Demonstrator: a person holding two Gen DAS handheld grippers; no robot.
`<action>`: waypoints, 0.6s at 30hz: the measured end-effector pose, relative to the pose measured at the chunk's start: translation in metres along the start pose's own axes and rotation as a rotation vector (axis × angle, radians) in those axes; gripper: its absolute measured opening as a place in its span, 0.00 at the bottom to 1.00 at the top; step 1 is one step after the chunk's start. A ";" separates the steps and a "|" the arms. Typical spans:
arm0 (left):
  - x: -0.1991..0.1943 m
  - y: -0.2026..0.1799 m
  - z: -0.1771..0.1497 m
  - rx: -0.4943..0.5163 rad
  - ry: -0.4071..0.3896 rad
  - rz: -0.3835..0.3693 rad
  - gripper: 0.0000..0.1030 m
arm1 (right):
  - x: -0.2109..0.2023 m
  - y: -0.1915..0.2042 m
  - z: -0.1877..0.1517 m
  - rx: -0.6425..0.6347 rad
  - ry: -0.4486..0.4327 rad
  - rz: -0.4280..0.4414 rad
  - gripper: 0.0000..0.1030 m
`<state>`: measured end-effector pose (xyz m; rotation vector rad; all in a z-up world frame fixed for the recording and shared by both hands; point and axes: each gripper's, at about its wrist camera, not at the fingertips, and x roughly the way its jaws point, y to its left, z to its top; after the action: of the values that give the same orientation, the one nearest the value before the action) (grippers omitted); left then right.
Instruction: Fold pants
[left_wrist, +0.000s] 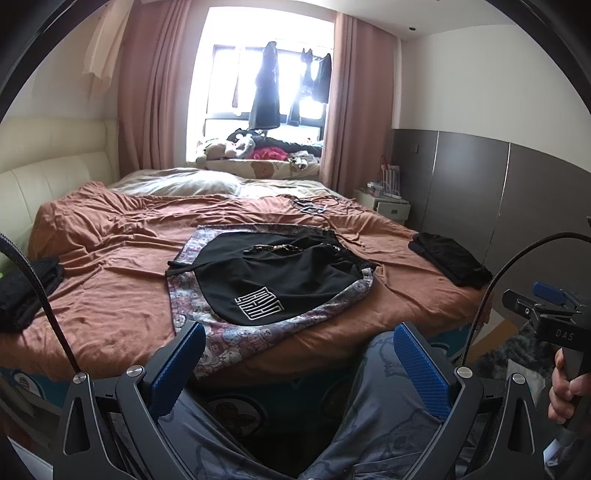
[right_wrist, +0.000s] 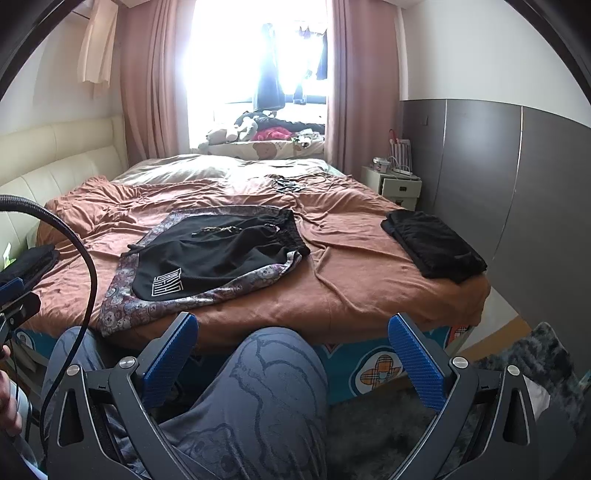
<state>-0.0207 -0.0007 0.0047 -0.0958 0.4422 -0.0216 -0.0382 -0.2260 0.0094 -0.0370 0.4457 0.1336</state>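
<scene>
Bedside rug (right_wrist: 406, 424): right view only

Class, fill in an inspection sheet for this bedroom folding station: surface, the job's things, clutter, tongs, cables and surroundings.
Surface: bed with a wrinkled orange cover.
Job's things: black pants lie unfolded on a patterned cloth near the front edge.
Clutter: folded dark stack at right; another dark pile at left.
Tongs: left tongs and right tongs both open, empty, short of the bed.
Cables: black cable loops at left.
Surroundings: window, pink curtains, nightstand.
</scene>
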 end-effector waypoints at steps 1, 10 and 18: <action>-0.001 0.000 0.000 -0.001 0.000 -0.002 1.00 | 0.000 0.001 -0.001 -0.002 -0.002 -0.003 1.00; -0.002 0.000 0.000 -0.001 0.000 -0.006 1.00 | 0.001 0.006 -0.003 -0.004 0.008 -0.009 1.00; -0.004 -0.004 -0.001 0.006 -0.003 -0.014 1.00 | -0.001 0.008 -0.004 -0.012 0.005 -0.012 1.00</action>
<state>-0.0247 -0.0048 0.0056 -0.0926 0.4386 -0.0363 -0.0420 -0.2185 0.0061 -0.0516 0.4499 0.1244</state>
